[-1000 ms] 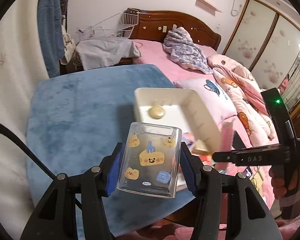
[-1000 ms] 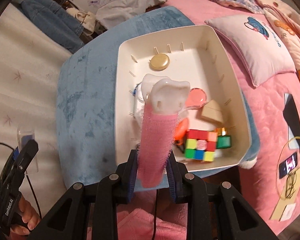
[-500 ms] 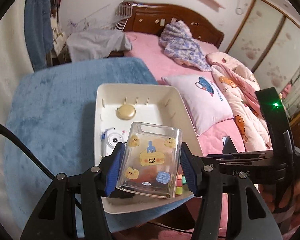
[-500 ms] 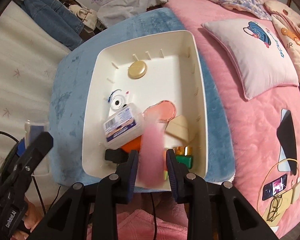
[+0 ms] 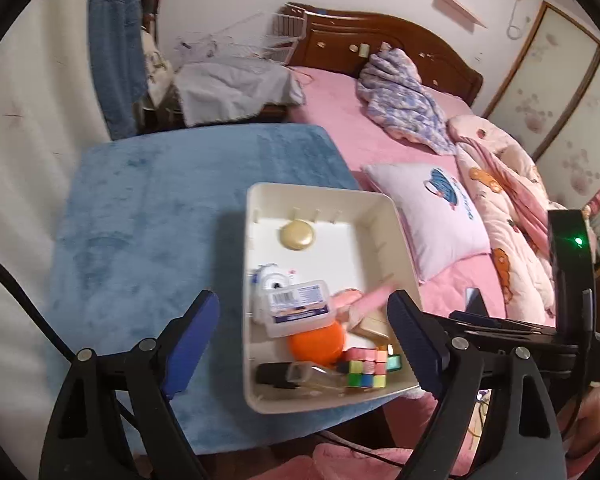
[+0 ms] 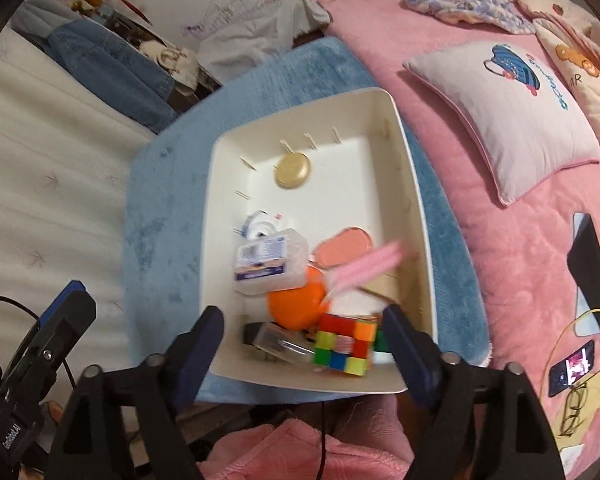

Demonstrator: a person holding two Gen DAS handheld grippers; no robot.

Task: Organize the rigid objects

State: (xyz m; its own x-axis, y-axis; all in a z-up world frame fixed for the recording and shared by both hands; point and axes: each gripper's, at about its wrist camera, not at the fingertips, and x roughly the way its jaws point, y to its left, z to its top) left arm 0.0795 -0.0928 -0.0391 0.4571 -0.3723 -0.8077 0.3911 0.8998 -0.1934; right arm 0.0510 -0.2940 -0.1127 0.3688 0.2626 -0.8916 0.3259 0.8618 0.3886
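Note:
A cream bin point(image 5: 256, 400) point(image 6: 412, 184) sits on a blue mat point(image 5: 148, 216) point(image 6: 160, 248). It holds several rigid items. The clear cartoon-print box point(image 5: 316, 378) point(image 6: 278, 346) lies at its near edge. The pink tooth-topped item point(image 5: 370, 300) point(image 6: 364, 270), blurred, lies across an orange ball point(image 5: 318, 342) point(image 6: 296, 306). A colour cube point(image 5: 366, 368) point(image 6: 344, 344) is at the near right. My left gripper point(image 5: 304, 340) is open and empty above the bin's near end. My right gripper point(image 6: 300, 348) is open and empty above the same end.
Also in the bin: a gold disc point(image 5: 297, 235) point(image 6: 293, 170), a labelled plastic case point(image 5: 298, 312) point(image 6: 270, 266), a pink lid point(image 6: 342, 246). A pink bed with a pillow point(image 5: 432, 216) point(image 6: 512, 112) lies right. A phone and glasses point(image 6: 572, 368) lie on the bedding.
My left gripper opened and the clear cartoon box dropped into the bin. My right gripper opened and the pink tooth-topped item fell into the bin.

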